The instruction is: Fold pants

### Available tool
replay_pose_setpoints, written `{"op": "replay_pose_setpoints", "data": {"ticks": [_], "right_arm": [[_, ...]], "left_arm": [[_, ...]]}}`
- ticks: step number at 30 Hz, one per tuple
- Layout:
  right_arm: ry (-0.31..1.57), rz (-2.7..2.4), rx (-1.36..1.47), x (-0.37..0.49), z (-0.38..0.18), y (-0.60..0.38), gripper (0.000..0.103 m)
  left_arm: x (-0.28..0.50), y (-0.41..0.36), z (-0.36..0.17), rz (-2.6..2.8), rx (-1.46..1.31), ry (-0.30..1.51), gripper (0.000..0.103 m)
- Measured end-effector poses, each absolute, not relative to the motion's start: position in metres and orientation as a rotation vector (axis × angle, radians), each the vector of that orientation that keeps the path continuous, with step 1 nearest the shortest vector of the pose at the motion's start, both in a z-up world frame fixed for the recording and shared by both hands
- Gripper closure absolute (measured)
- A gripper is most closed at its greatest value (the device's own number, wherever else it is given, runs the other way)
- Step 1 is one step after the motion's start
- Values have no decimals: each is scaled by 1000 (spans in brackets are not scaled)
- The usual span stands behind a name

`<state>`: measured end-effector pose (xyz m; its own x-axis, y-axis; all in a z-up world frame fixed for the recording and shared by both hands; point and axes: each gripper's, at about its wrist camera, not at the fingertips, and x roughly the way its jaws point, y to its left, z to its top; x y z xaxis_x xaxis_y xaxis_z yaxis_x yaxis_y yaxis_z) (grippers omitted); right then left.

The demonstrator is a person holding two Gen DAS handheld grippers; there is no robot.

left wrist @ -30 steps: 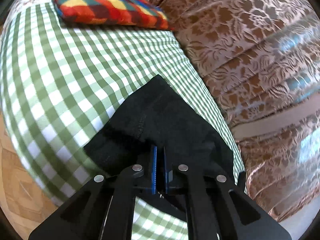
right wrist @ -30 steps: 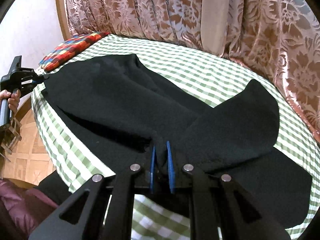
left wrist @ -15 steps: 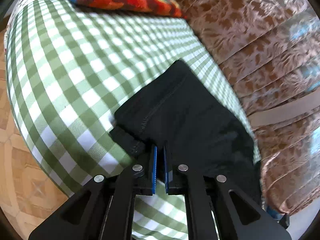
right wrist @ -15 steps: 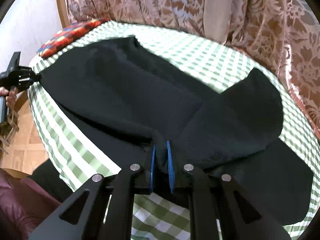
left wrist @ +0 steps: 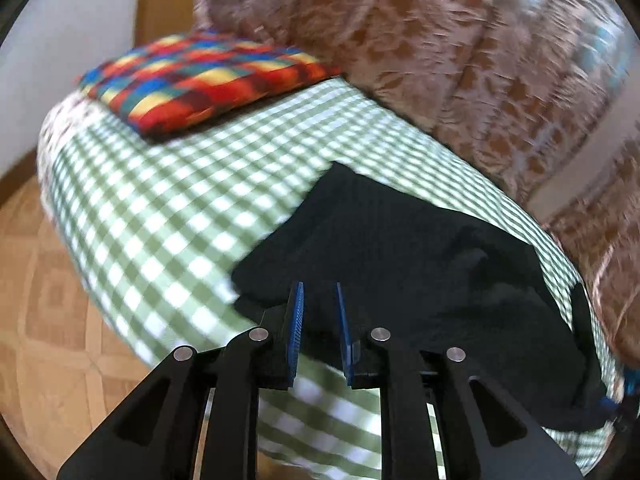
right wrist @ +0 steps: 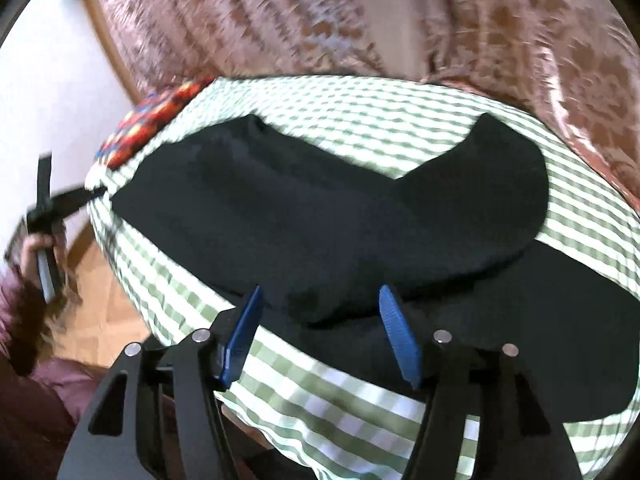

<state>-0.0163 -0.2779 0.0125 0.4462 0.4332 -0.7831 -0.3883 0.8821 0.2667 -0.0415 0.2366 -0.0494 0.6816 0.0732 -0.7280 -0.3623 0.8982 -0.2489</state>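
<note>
Your left gripper (left wrist: 319,300) shows a narrow gap between its blue pads (left wrist: 295,320); the jaws have just been opening, and the pants (left wrist: 420,272) edge lies below that gap, not pinched by it. Your right gripper (right wrist: 320,300) stands spread wide, its jaws also having just been opening; the folded black cloth sits under the space between the pads (right wrist: 394,320), and neither pad presses on it. The pants (right wrist: 320,220) lie folded on the green-checked tablecloth (right wrist: 360,108) of the table, one rounded lobe lying towards the far right. Note that both views are motion-blurred, so seams and layer edges in the black fabric are hard to make out, and you cannot count the layers. The near end of the pants is cut off behind the gripper bodies in both views. In the right wrist view, the left gripper (right wrist: 96,192) appears at the far left edge, blurred, held by a hand (right wrist: 38,248) only partly in frame. A multicoloured plaid cushion (left wrist: 208,80) lies at the far end of the table, against the patterned curtain (left wrist: 440,60).
</note>
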Motion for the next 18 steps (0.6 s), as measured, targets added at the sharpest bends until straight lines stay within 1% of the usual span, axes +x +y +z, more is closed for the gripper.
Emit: {"op": "replay_pose_setpoints", "data": {"ticks": [1, 3, 4, 9, 12, 13, 14, 15, 16, 18], "right_arm": [[974, 489, 80, -13, 17, -287, 34], [964, 452, 132, -5, 22, -300, 28], [962, 426, 157, 1, 24, -305, 22], [959, 292, 299, 44, 24, -324, 3], [976, 245, 370, 77, 22, -332, 2], [979, 230, 374, 85, 21, -334, 2], [986, 188, 364, 100, 19, -335, 2], [989, 144, 353, 112, 17, -335, 2], [993, 104, 340, 126, 15, -335, 2], [1017, 49, 308, 148, 7, -335, 2]], "left_arm": [[-39, 225, -48, 230, -364, 784, 88], [-32, 200, -47, 169, -306, 786, 88], [-28, 181, -48, 122, -257, 790, 88], [-12, 114, -59, -79, -155, 817, 88], [-8, 87, -62, -163, -136, 826, 88], [-6, 77, -64, -183, -130, 832, 84], [-5, 71, -66, -204, -128, 839, 74], [-4, 65, -68, -224, -128, 843, 58], [-4, 59, -70, -243, -130, 843, 56], [-2, 50, -73, -280, -118, 857, 56]]}}
